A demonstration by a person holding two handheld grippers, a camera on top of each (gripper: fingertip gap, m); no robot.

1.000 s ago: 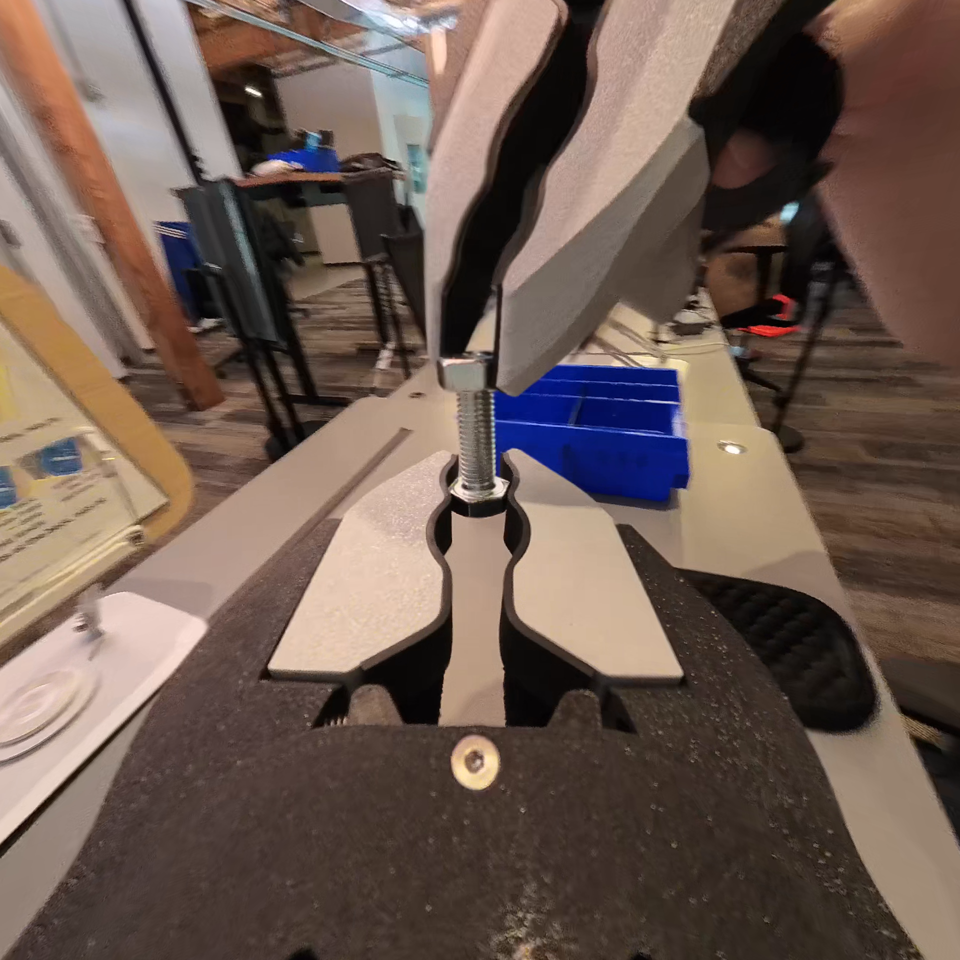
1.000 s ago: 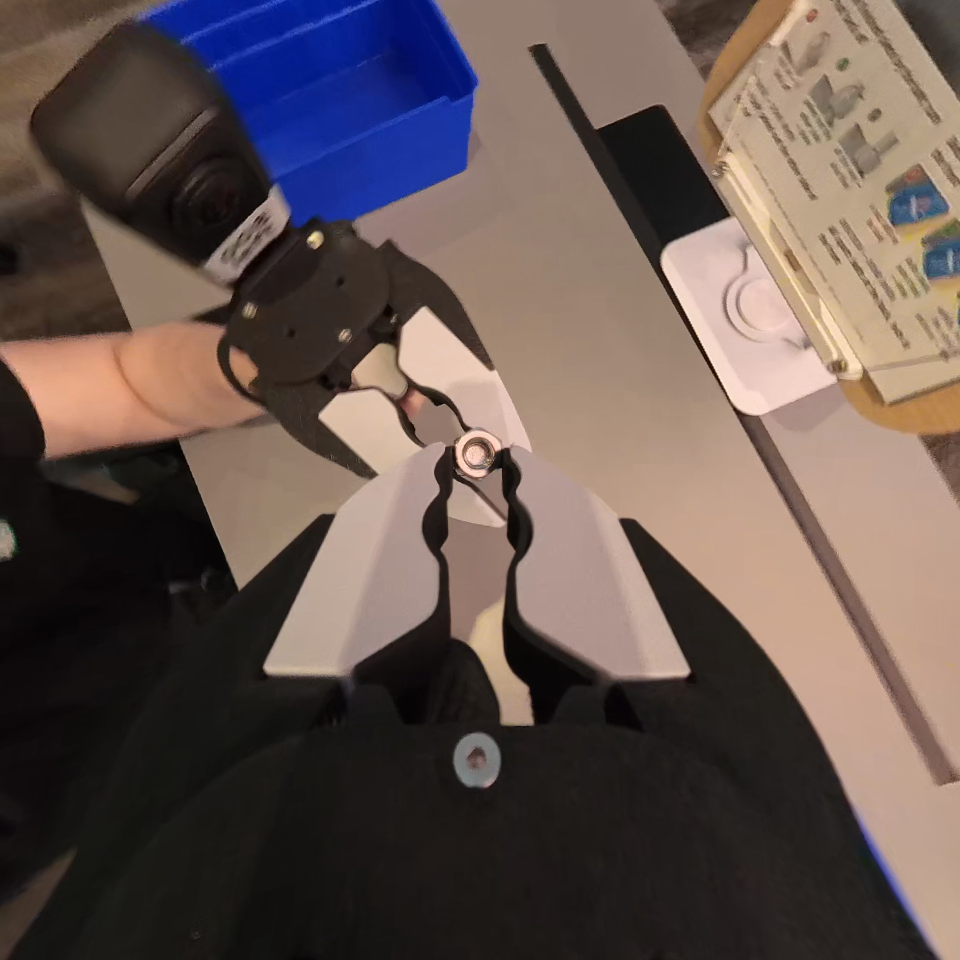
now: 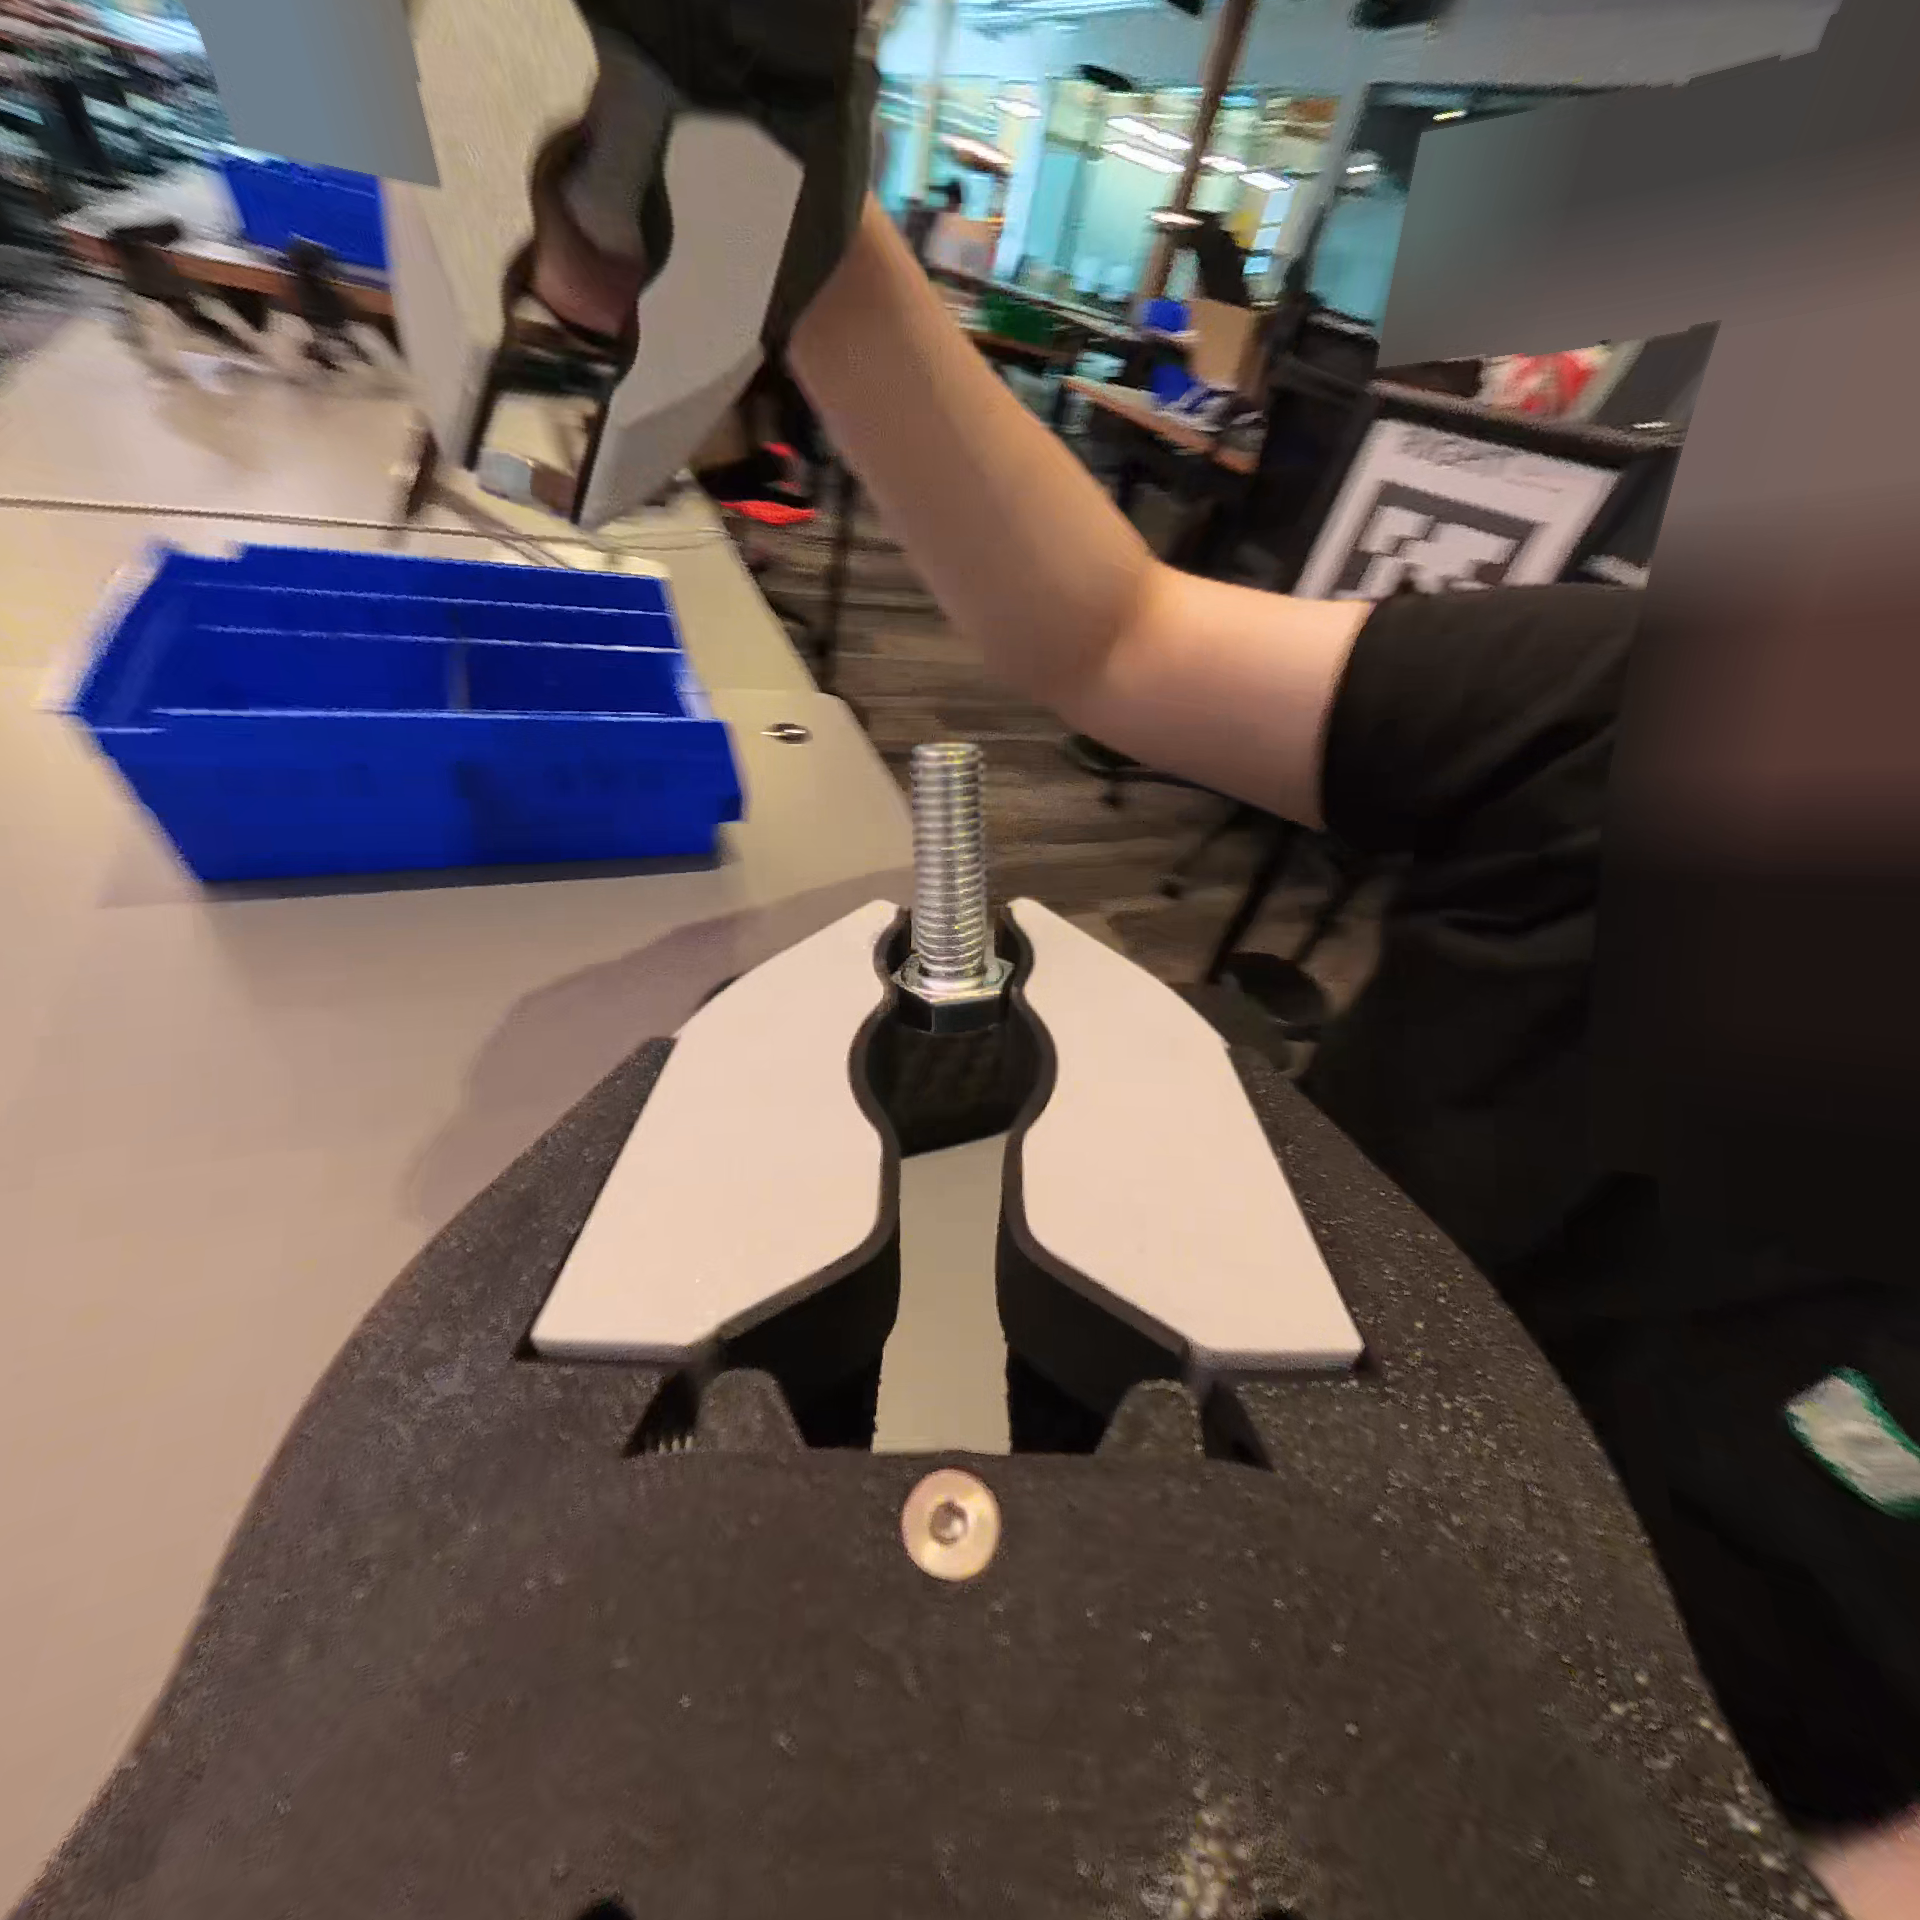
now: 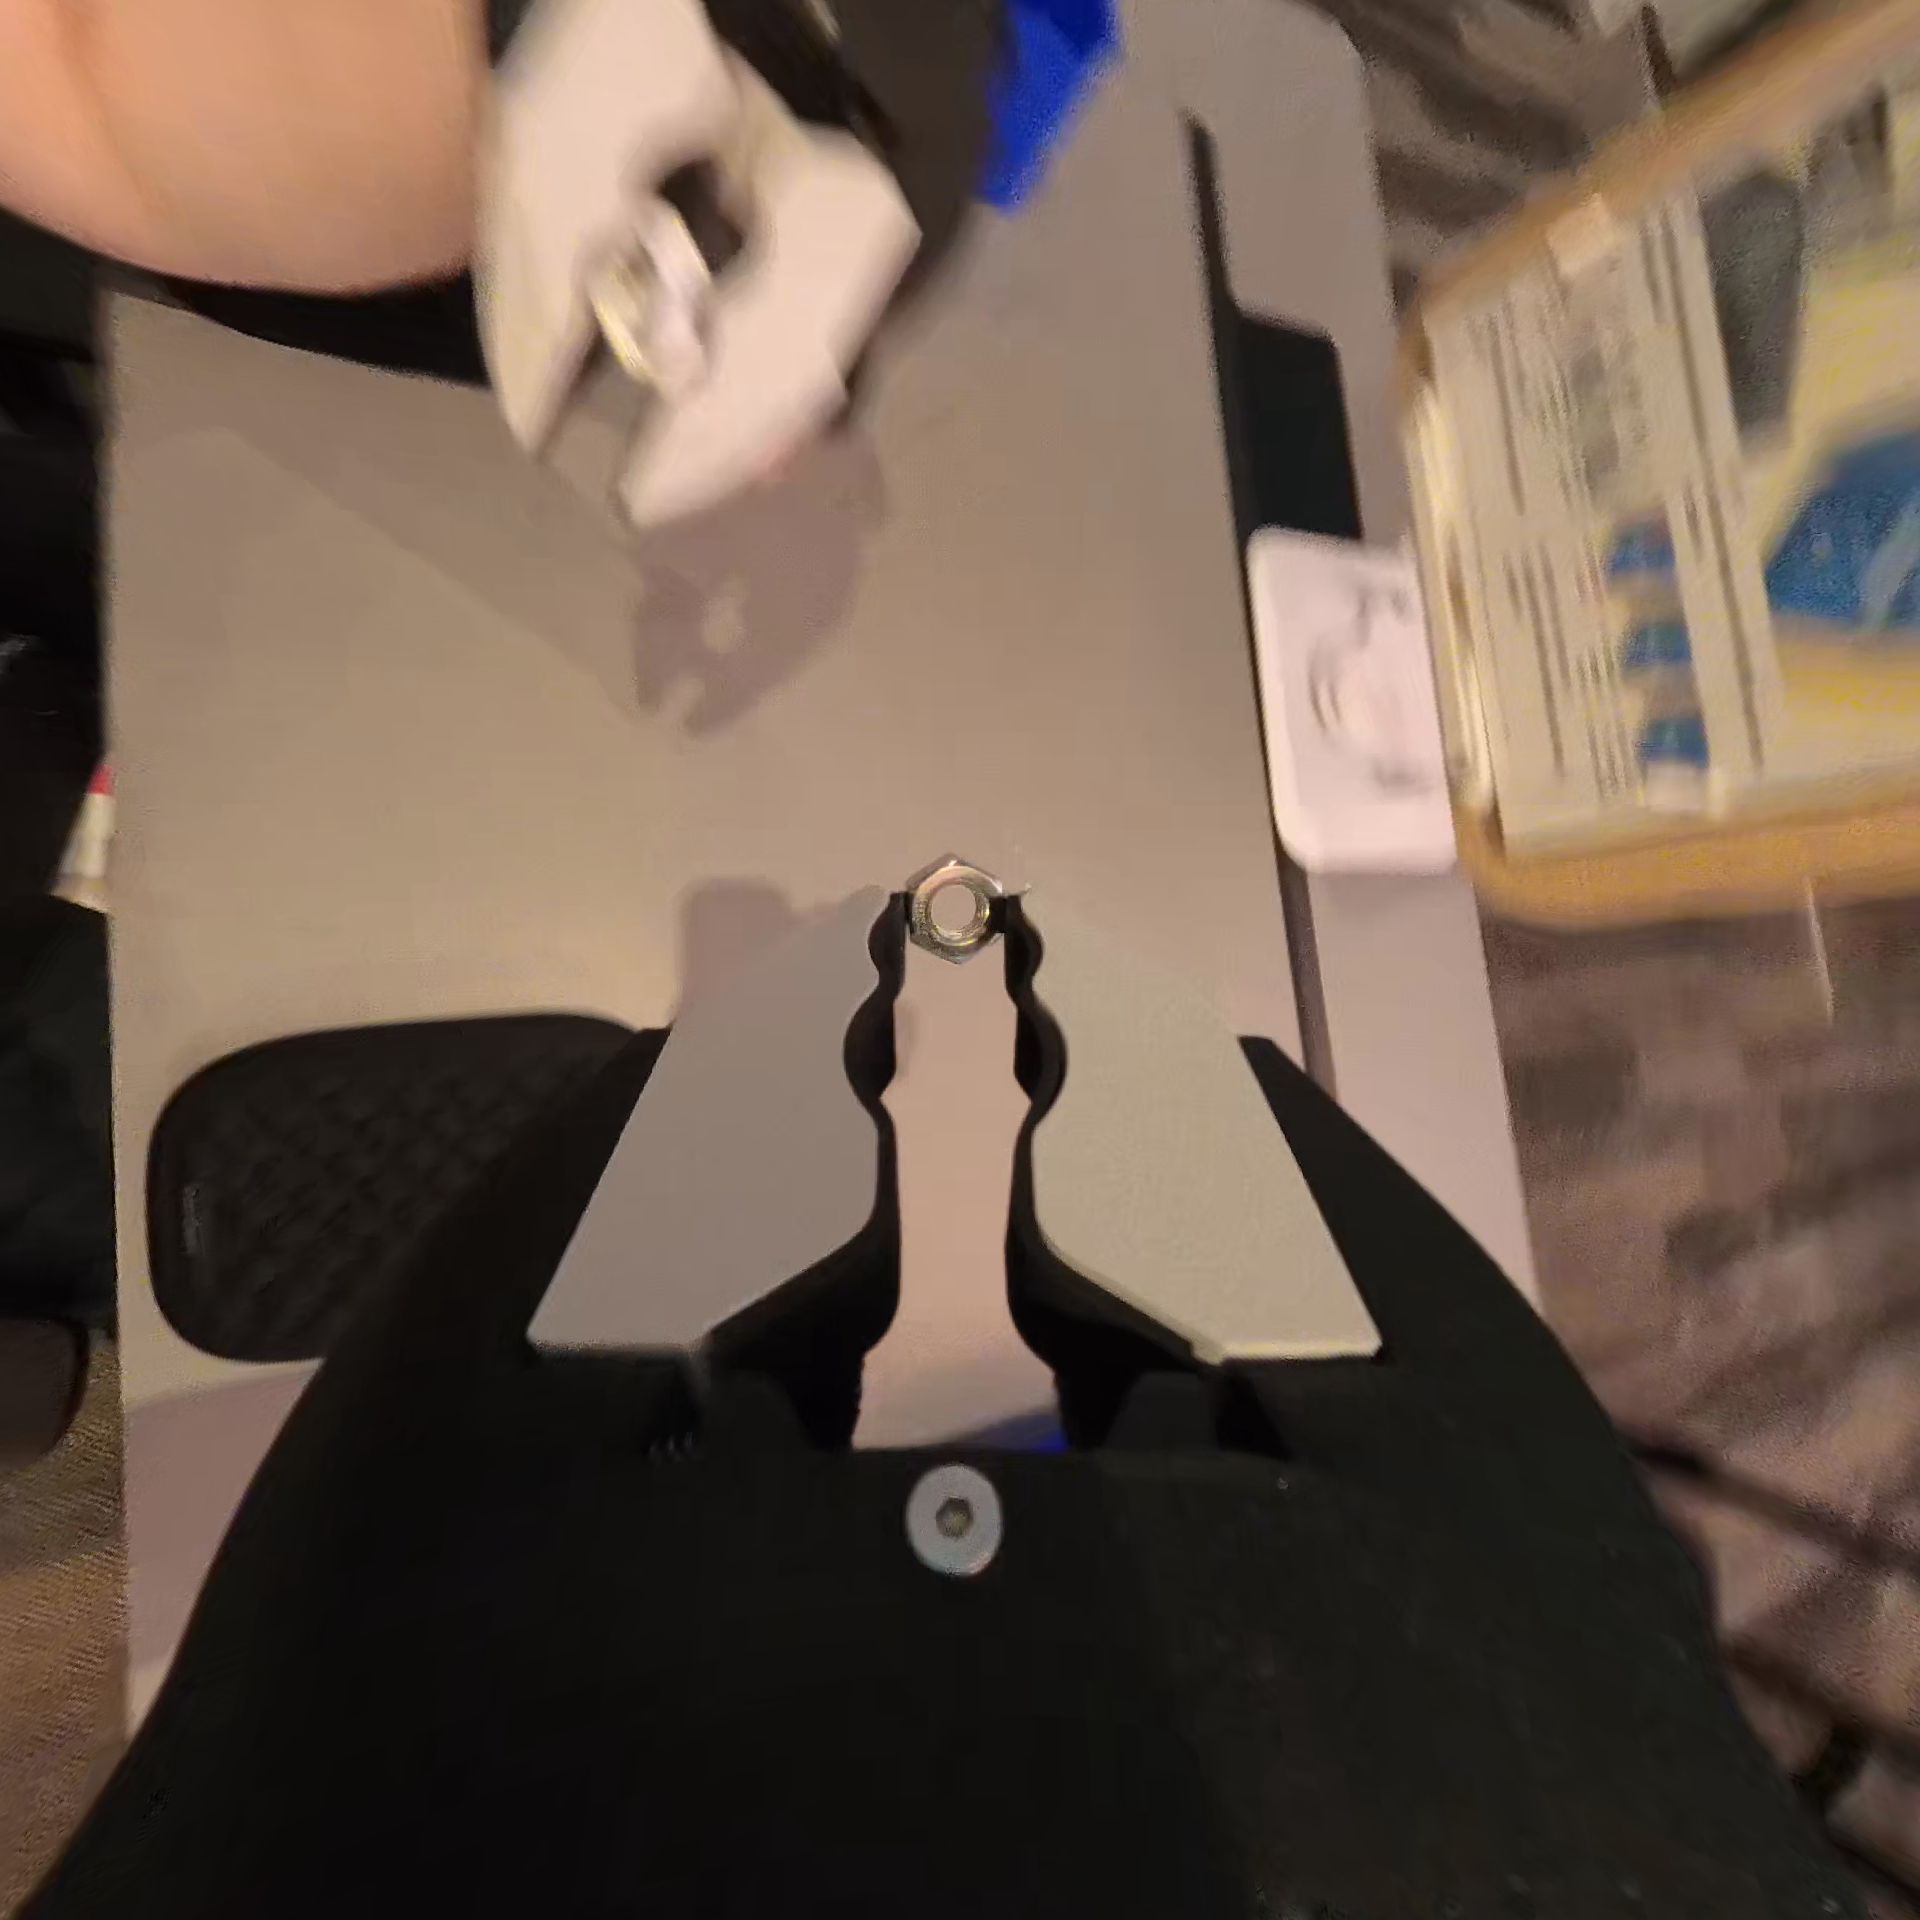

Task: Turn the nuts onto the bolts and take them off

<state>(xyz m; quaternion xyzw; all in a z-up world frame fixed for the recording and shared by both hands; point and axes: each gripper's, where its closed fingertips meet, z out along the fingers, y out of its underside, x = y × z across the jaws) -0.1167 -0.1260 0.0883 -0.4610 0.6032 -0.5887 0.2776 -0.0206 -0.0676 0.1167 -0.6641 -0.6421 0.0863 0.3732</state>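
Nut [image 4: 951, 914] off bolt [image 3: 947, 868]; hole visible only right view.

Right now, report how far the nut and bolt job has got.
Done: the nut is off the bolt, whose threads stand bare. In hand: the left gripper clamps the bolt by its head, upright; the right gripper pinches the freed nut above the table. Left: possibly setting them down, perhaps in the blue bin.

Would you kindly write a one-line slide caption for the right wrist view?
Right gripper pinches a freed hex nut above the grey table, with the left gripper blurred beyond.
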